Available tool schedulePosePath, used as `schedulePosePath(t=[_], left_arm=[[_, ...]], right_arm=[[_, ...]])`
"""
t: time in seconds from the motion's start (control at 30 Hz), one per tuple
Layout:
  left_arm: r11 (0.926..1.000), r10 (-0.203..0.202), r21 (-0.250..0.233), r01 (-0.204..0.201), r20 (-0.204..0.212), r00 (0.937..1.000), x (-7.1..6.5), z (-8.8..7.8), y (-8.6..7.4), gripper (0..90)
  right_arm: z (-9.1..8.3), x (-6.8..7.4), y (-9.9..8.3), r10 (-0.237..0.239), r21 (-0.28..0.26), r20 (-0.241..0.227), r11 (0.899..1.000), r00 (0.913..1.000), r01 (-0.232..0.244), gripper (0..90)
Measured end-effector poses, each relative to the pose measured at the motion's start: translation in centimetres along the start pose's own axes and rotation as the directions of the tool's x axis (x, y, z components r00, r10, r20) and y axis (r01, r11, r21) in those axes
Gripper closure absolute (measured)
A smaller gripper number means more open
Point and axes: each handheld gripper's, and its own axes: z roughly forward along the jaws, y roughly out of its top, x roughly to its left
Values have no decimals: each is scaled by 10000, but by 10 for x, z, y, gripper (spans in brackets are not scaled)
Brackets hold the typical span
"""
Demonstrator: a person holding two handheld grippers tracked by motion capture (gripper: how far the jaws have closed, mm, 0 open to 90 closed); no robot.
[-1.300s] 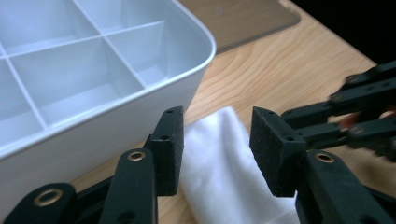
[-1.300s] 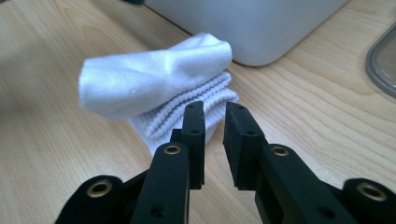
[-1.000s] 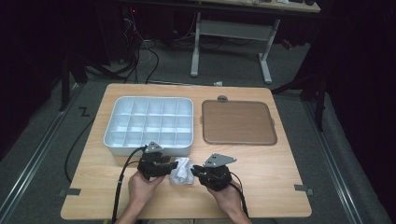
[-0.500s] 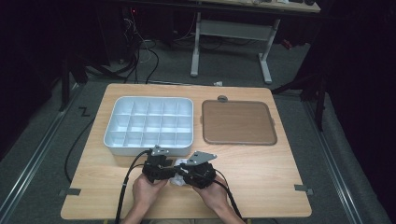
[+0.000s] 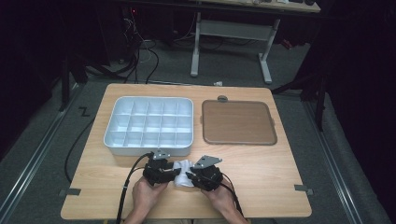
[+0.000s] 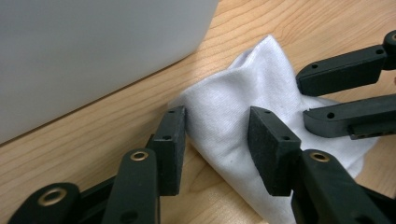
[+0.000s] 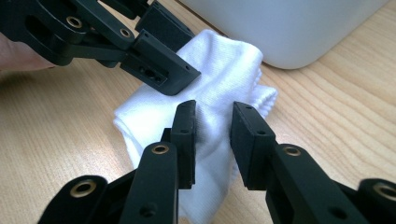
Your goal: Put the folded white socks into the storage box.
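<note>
Both tongs moved in onto the cloth (image 5: 183, 167). Left gripper (image 6: 217, 140) and right gripper (image 7: 214, 128) jaws apart, straddling folds. Soft, light; I'd pinch a raised fold.

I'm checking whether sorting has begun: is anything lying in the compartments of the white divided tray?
No. In the high view every compartment of the white divided tray looks bare, while the white cloth lies on the table between the two grippers.
</note>
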Motion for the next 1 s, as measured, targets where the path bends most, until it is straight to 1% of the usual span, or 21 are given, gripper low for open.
schedulePosePath(t=[0.1,0.2,0.37,0.43,0.47,0.57,0.63,0.73,0.83,1.0], left_arm=[[10000,-45,-39,45,76,10000,0,0,-1,585],[9999,-81,-72,82,131,9999,0,0,-3,585],[9999,-41,-145,42,99,9999,0,0,-4,585],[9999,-117,-106,118,95,9999,0,0,-3,585],[9999,-160,-61,160,107,9998,0,0,-2,585],[10000,-9,-36,9,44,10000,0,-1,-3,584],[10000,-13,-76,13,22,10000,2,-2,-2,585],[10000,4,-54,-5,-58,10000,6,-5,0,586],[9999,97,-86,-98,-151,9998,9,-8,1,588],[10000,13,-77,-16,-376,9993,16,-13,5,584]], right_arm=[[0,-7,-4,460,-129,-400,9988,9981,-465,721],[-3,-11,-9,712,-200,-559,9972,9959,-724,727],[-9,-14,-16,944,-379,-650,9946,9934,-970,731],[-10,-15,-17,998,-308,-696,9943,9926,-1021,732],[-10,-15,-17,1009,-267,-712,9943,9923,-1030,739],[-7,-11,-17,842,-225,-689,9961,9941,-859,769],[-6,-8,-16,767,-199,-623,9967,9951,-781,775],[-3,-5,-13,711,-229,-683,9971,9951,-728,780],[1,0,-9,448,-223,-620,9987,9971,-462,787],[7,8,-4,274,-230,-726,9993,9970,-291,787]])
